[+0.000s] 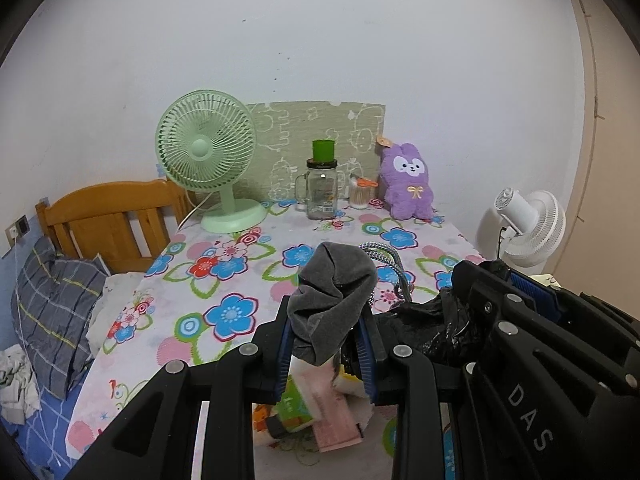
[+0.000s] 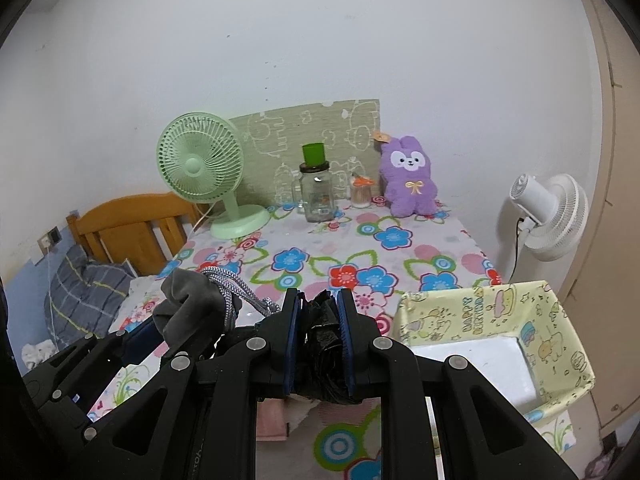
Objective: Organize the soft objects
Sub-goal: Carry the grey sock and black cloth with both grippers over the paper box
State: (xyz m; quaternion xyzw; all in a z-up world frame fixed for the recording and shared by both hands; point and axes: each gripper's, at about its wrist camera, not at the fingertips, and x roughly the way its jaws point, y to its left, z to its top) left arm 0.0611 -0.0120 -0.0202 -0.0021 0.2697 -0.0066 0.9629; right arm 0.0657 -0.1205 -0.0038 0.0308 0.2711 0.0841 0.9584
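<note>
In the left wrist view my left gripper (image 1: 326, 316) is shut on a grey soft cloth (image 1: 336, 280) that bulges up above its blue pads. A grey-and-white braided cord (image 1: 386, 256) loops just behind it. My right gripper (image 2: 318, 300) is shut on a black crinkled plastic bag (image 2: 324, 344), which also shows at the right of the left wrist view (image 1: 432, 328). The two grippers sit side by side above the flowered tablecloth (image 2: 360, 248). Folded pink and colourful cloths (image 1: 316, 404) lie under the left gripper. A purple plush rabbit (image 2: 410, 178) leans on the back wall.
A yellow patterned box (image 2: 480, 308), open at the top, stands at the table's right front. At the back stand a green desk fan (image 2: 200, 168), a glass jar with a green cup (image 2: 316, 192) and a swab jar (image 2: 360, 194). A white fan (image 2: 552, 216) stands off the right edge, a bed (image 1: 112, 220) to the left.
</note>
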